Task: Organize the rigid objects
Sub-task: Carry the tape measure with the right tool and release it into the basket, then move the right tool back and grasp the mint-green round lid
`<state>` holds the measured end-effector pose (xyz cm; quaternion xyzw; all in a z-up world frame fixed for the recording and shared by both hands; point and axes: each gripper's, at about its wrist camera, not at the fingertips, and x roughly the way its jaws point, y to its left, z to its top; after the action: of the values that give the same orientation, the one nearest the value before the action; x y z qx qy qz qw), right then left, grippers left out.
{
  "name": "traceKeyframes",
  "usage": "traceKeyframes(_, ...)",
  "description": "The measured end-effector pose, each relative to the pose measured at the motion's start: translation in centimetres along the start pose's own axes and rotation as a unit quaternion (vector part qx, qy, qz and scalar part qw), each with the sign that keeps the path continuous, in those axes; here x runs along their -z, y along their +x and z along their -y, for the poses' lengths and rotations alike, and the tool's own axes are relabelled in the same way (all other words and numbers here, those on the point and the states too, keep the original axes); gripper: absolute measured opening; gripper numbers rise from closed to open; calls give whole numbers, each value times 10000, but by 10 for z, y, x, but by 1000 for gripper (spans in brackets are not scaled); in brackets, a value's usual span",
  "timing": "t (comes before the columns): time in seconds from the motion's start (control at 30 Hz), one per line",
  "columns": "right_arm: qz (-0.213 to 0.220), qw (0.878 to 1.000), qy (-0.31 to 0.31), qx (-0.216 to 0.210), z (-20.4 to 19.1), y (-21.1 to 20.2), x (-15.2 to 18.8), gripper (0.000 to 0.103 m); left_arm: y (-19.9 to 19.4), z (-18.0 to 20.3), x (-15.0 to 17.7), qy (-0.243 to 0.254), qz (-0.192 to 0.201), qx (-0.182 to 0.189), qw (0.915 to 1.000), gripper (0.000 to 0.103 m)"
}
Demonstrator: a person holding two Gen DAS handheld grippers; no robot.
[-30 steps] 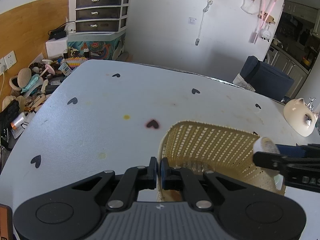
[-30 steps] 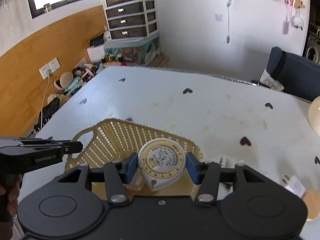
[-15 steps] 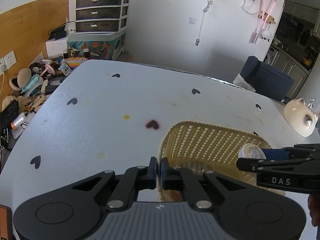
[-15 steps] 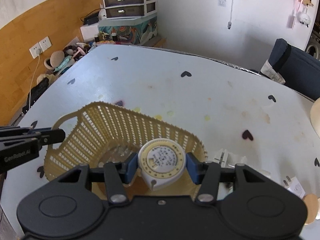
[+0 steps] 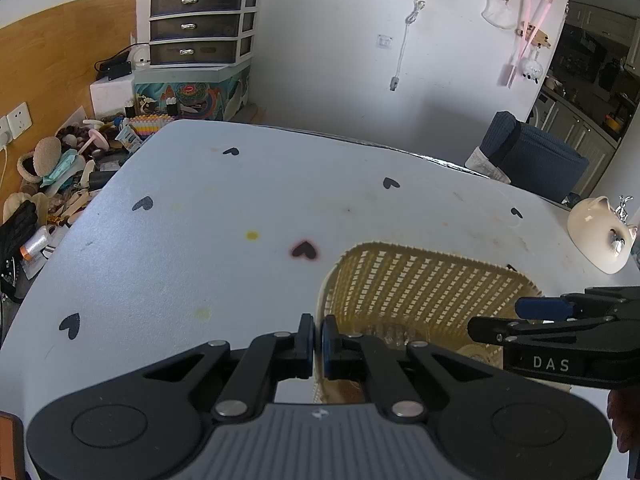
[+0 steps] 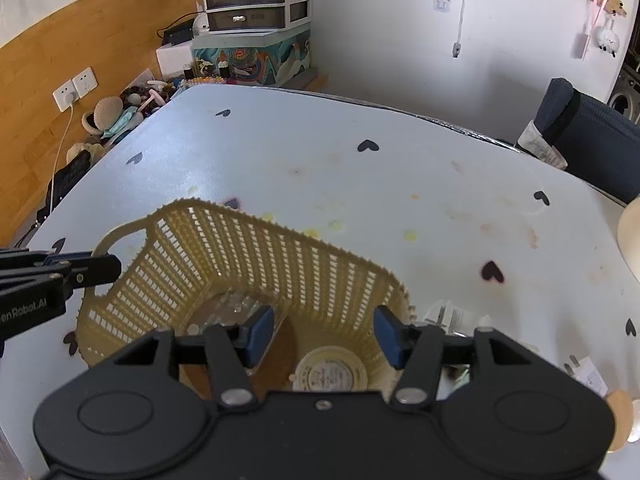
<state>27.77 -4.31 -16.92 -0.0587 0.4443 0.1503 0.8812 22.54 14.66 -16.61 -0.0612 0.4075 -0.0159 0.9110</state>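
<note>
Right wrist view: the right gripper (image 6: 324,330) hangs over the yellow basket (image 6: 240,256), its blue pads spreading, nothing pressed between them. Directly below the gap, on the basket floor, lies the round tape measure (image 6: 330,374), face up and free of the pads; a clear plastic piece (image 6: 236,306) lies just left of it, though what that is stays hard to tell through the lattice. To the right of these tongs, outside the basket wall, small white things (image 6: 452,316) lie on the heart-print table (image 6: 360,168), nearer this hand than the other. From the left wrist view, the left gripper (image 5: 314,344) is pinched narrow on the basket's rim, steadying it. Judging by this, the next pick lies to the right, so the right hand should lift clear of the wall first.
</note>
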Motion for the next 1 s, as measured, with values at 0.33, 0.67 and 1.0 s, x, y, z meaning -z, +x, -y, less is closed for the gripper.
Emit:
traceKeyframes(0.33, 24, 10000, 87, -38, 2, -9, 0, 58, 0, 0, 0, 2, 0, -5, 10000, 4)
traceKeyframes(0.67, 312, 9991, 196, -228, 8, -50, -4, 62, 0, 0, 0, -2, 0, -4, 10000, 4)
traceKeyframes(1.0, 566, 9974, 439, -118, 31, -90, 7, 68, 1, -1, -1, -4, -2, -1, 10000, 4)
